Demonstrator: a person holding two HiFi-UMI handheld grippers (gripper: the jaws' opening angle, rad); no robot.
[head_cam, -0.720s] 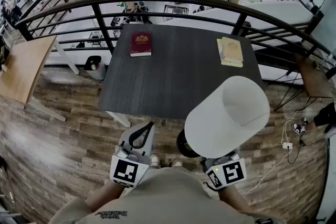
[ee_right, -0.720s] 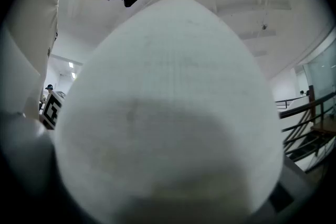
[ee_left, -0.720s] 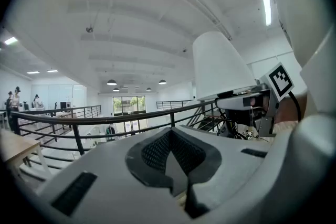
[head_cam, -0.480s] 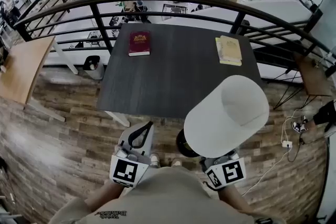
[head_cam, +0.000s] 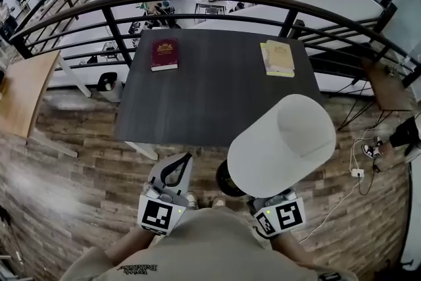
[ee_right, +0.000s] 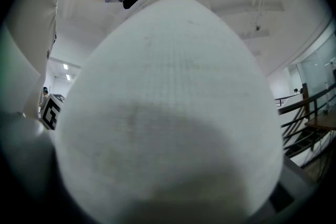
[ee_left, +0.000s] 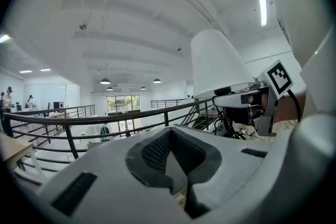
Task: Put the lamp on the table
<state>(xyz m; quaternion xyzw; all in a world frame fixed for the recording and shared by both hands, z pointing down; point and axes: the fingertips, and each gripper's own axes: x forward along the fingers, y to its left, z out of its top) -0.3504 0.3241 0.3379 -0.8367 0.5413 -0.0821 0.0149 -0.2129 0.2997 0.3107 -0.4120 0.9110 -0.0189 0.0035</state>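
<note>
The lamp has a white shade (head_cam: 283, 145) and a black round base (head_cam: 223, 182). It hangs tilted over the wooden floor, just short of the near edge of the dark table (head_cam: 217, 99). My right gripper (head_cam: 277, 206) sits under the shade and carries the lamp; its jaws are hidden. In the right gripper view the shade (ee_right: 168, 113) fills nearly everything. My left gripper (head_cam: 177, 168) is beside it, shut and empty, with its jaws (ee_left: 176, 165) meeting. The left gripper view also shows the shade (ee_left: 218, 65) and the right gripper (ee_left: 247, 105).
A red book (head_cam: 164, 54) lies at the table's far left and a yellow book (head_cam: 277, 58) at its far right. A black railing (head_cam: 197, 0) runs behind the table. A wooden table (head_cam: 23, 92) stands left. A cable and socket (head_cam: 358, 173) lie on the floor right.
The table and both books have slid slightly left in the head view. The lamp and both grippers keep their places in the picture.
</note>
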